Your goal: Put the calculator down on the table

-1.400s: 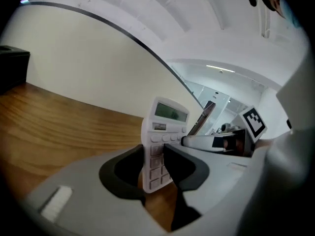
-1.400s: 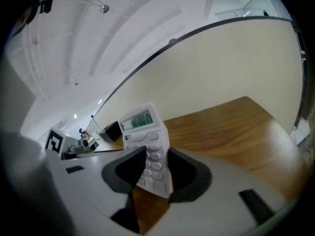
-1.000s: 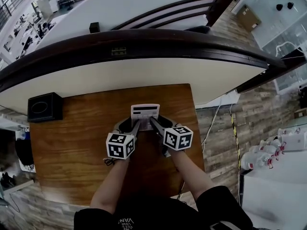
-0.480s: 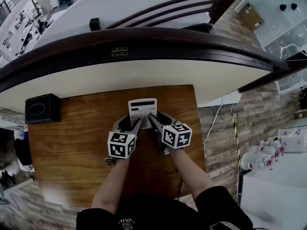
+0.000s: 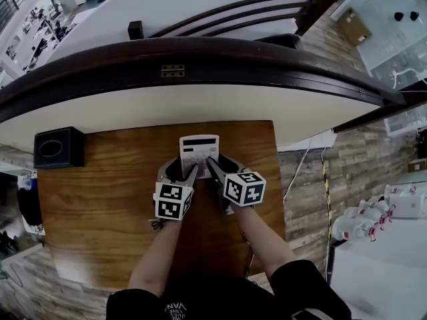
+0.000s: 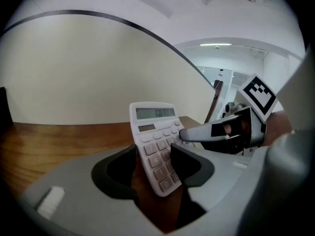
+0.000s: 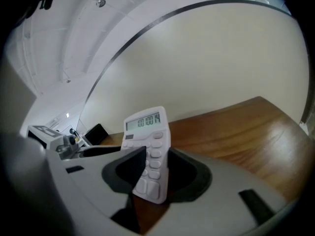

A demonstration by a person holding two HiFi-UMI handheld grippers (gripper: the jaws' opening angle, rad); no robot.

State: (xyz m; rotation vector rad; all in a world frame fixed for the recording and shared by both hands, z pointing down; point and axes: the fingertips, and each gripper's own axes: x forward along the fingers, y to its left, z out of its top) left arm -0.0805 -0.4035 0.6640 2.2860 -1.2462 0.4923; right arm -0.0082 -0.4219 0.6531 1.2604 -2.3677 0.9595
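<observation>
We see the calculator (image 5: 199, 153) as a small white slab with pale rounded keys and a grey display at its far end. It sits over the far middle of the wooden table (image 5: 100, 192), and its near end reaches in between both tools. The left gripper (image 5: 179, 172) is letting go: its jaws are opening around the calculator's near left part, and bare wood shows between its left pad and the casing. The right gripper (image 5: 223, 167) grasps the calculator, with a pad against each side. The head view alone shows the layout, including a black box (image 5: 59, 149) at the table's far left corner. Only the right gripper view shows dark digits on the lit display (image 7: 143, 121). Only the left gripper view shows the calculator tilted, display end raised, and the right gripper's marker cube (image 6: 258, 93) to its right. No view tells us whether the near edge rests on the wood.
</observation>
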